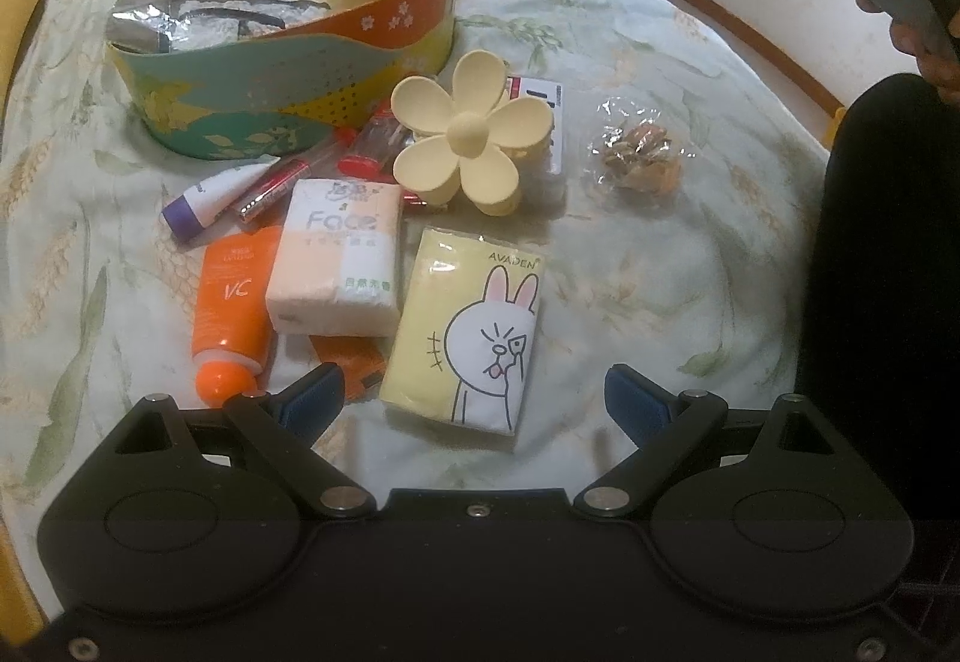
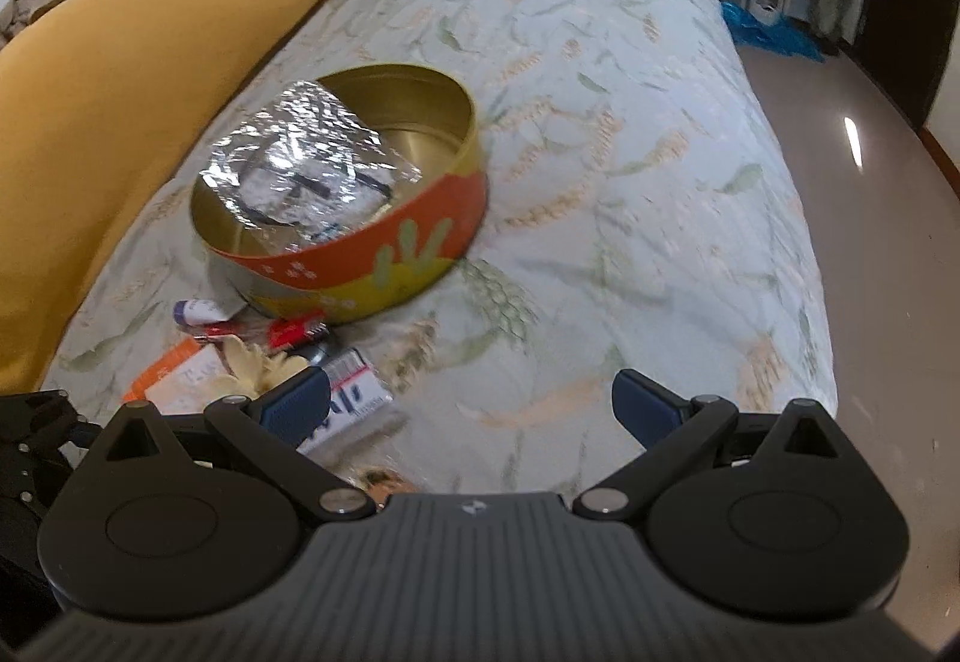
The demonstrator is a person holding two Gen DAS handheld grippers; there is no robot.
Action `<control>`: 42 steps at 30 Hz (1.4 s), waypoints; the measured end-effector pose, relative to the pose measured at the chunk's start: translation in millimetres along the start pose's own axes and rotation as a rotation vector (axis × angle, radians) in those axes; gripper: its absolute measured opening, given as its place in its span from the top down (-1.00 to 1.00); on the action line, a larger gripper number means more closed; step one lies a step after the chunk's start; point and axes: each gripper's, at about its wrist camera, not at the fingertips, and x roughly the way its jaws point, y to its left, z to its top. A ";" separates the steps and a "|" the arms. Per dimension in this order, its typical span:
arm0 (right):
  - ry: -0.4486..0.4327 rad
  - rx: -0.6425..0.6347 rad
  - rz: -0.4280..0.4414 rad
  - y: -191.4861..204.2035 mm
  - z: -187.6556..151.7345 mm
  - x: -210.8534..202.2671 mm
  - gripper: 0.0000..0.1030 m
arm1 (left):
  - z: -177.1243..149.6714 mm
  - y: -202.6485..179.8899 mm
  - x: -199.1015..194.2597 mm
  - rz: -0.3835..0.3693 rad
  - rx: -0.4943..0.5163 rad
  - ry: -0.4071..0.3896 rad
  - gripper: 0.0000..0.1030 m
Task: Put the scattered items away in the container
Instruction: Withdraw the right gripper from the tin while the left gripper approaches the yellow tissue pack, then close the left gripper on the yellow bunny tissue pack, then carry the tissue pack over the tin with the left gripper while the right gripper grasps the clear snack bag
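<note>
While both jaws stand wide apart, the left hand-held gripper (image 1: 474, 398) grips nothing, hovering above the rabbit tissue pack (image 1: 467, 329) near the tin (image 1: 282, 86). The right hand-held gripper (image 2: 471, 404) is equally spread and empty. The tin sits on the bed (image 2: 630, 182), a foil packet (image 2: 306, 164) inside. A flower clip (image 1: 465, 134) lies just beside the tin.
</note>
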 end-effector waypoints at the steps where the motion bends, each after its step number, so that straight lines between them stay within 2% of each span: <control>1: 0.003 0.008 -0.007 -3.1 -2.6 0.6 -1.00 | 0.4 -0.7 0.8 0.002 0.004 0.005 -0.81; 14: 0.044 0.023 -0.021 -10.3 -21.3 7.9 -1.00 | 8.3 -4.7 11.5 0.027 0.017 0.029 -0.80; 16: 0.041 0.034 -0.014 -12.6 -22.1 8.1 -1.00 | 9.6 -5.7 13.8 0.026 0.020 0.033 -0.68; 18: 0.050 0.059 -0.016 -16.3 -23.2 10.4 -1.00 | 10.2 -7.5 17.9 0.034 0.028 0.049 -0.42; 20: 0.068 0.082 -0.017 -19.1 -23.9 13.4 -1.00 | 10.5 -10.2 23.4 0.042 0.044 0.078 -0.25; 22: 0.072 0.086 -0.016 -19.5 -24.8 14.3 -1.00 | 10.0 -12.4 26.3 0.049 0.064 0.096 0.10; 28: 0.068 0.038 -0.009 -11.8 -26.6 13.8 -1.00 | 9.6 -11.4 15.9 0.054 0.048 0.071 0.11; 36: 0.105 -0.030 0.024 2.4 -26.9 20.1 -1.00 | 8.1 3.0 -23.5 0.058 -0.090 -0.026 0.11; 42: 0.150 -0.119 0.078 23.8 -31.4 28.1 -1.00 | 8.7 19.3 -52.7 0.100 -0.196 -0.092 0.11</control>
